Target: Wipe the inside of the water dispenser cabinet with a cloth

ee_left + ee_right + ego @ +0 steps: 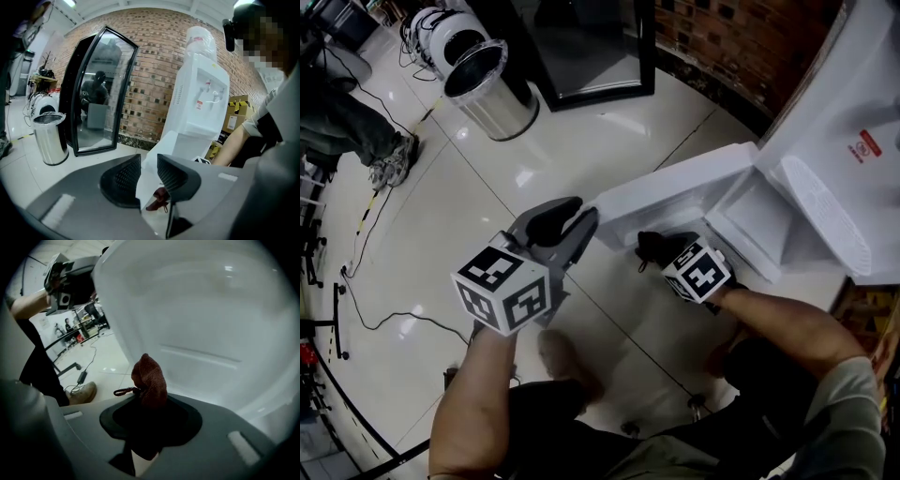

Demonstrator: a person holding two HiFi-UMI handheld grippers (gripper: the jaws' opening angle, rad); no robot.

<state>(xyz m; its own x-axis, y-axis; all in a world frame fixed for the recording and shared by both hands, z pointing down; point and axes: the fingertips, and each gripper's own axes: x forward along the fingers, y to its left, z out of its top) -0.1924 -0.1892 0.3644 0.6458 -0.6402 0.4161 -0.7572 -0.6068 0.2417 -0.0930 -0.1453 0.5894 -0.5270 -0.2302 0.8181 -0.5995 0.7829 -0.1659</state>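
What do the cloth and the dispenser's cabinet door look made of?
The cloth looks like dark red textile: matte, with a coarse weave and a cord loop; the fibre is unclear. The cabinet door is probably white moulded plastic: smooth and even, with a soft sheen.

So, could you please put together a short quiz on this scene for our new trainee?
1. Multiple choice: what does the right tool grip? A) a yellow sponge; B) a dark red woven cloth; C) a spray bottle.
2. True or false: the left tool is clamped on the edge of the open white cabinet door of the water dispenser.
3. Short answer: what shiny thing stands on the pale tiled floor beside the black-framed glass panel?

Key: 1 B. 2 True. 3 A round steel bin.
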